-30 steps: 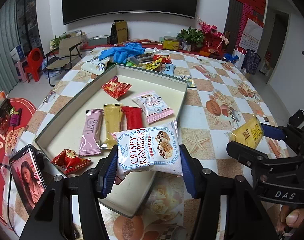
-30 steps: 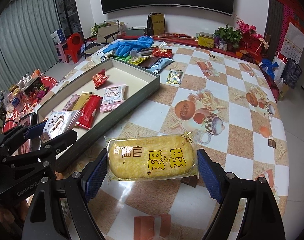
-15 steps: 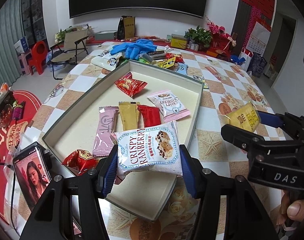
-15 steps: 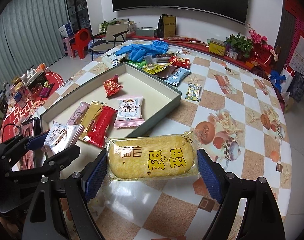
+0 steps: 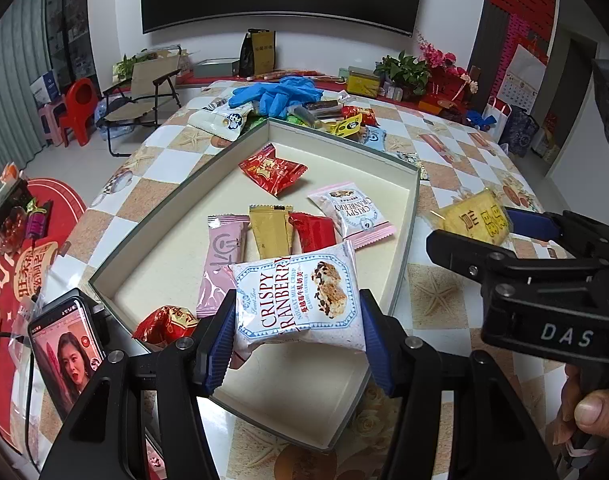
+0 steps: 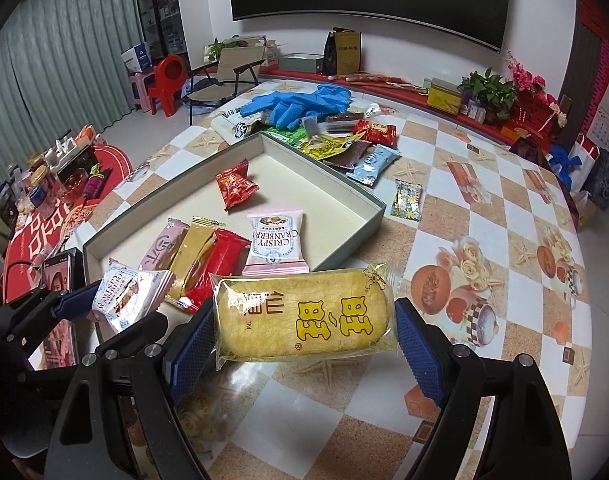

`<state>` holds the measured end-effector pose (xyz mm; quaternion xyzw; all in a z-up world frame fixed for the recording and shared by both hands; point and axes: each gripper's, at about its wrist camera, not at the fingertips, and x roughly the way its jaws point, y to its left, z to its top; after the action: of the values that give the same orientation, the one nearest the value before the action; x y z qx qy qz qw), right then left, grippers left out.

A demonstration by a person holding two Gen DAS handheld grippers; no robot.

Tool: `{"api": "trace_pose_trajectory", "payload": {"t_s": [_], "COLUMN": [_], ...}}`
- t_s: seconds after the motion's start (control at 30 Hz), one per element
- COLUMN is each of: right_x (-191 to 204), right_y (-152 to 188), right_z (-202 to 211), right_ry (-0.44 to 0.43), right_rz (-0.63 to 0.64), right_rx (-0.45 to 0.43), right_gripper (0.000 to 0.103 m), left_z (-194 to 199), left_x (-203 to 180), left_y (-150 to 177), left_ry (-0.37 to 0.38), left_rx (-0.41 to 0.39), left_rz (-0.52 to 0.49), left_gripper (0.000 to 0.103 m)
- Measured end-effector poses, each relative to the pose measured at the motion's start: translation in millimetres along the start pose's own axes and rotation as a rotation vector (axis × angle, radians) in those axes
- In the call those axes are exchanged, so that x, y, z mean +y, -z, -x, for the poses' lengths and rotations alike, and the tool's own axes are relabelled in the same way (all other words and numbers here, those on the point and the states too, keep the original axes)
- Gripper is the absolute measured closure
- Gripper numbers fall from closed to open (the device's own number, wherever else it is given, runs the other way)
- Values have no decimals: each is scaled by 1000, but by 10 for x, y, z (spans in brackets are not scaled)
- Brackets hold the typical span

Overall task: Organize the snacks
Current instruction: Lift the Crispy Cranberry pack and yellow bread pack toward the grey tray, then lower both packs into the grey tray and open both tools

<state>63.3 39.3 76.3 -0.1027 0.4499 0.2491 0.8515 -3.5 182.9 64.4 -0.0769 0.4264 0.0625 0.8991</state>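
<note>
1. Surface [image 6: 484, 216]: checkered cloth with printed pictures. A loose pile of snacks and blue gloves [image 6: 296, 102] sits at its far end, just beyond the tray's far corner.
2. Tray [image 5: 408, 240]: shallow, grey-walled, pale floor. It holds several packets: a row of three bars (pink, gold, red) [image 5: 270, 232], a pink cranberry packet [image 5: 350, 210] beside them, a red packet [image 5: 272, 170] further in, another red one near the left wall.
3. Yellow cake packet [image 6: 304, 316]: gripped across its long axis by the right gripper [image 6: 304, 332], fingers [image 6: 190, 350] pressing both short ends. Long axis runs side to side. It hangs above the surface just outside the tray's near right wall; the tray lies forward and to the left of it.
4. White cranberry crisp packet [image 5: 298, 294]: gripped by the left gripper [image 5: 298, 338], fingers [image 5: 218, 340] clamped on its two sides. It hangs over the tray's near end, above open floor.
5. Judgement: left hand is nearer a drop spot, already over the tray; right must cross the wall leftward first.
</note>
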Motion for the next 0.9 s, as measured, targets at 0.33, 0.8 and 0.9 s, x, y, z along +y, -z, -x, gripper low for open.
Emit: {"api": "trace_pose_trajectory", "payload": {"t_s": [0.33,0.8,0.9], "right_x": [64,136,144], "right_y": [-83,-150,-156], "right_z": [-72,-97,-98], "right_ry": [-14,-25,-26], "right_rz": [8,18,18], "right_rx": [4,2,2], "right_gripper": [17,17,17], "left_z": [-14,-22,-17], "left_x": [27,38,35], "left_y": [-2,-7,-6], "left_ry": [-3,-4,-3], "left_rx": [0,-1,1], "left_rz": [0,-1,2], "left_gripper": [42,42,42]}}
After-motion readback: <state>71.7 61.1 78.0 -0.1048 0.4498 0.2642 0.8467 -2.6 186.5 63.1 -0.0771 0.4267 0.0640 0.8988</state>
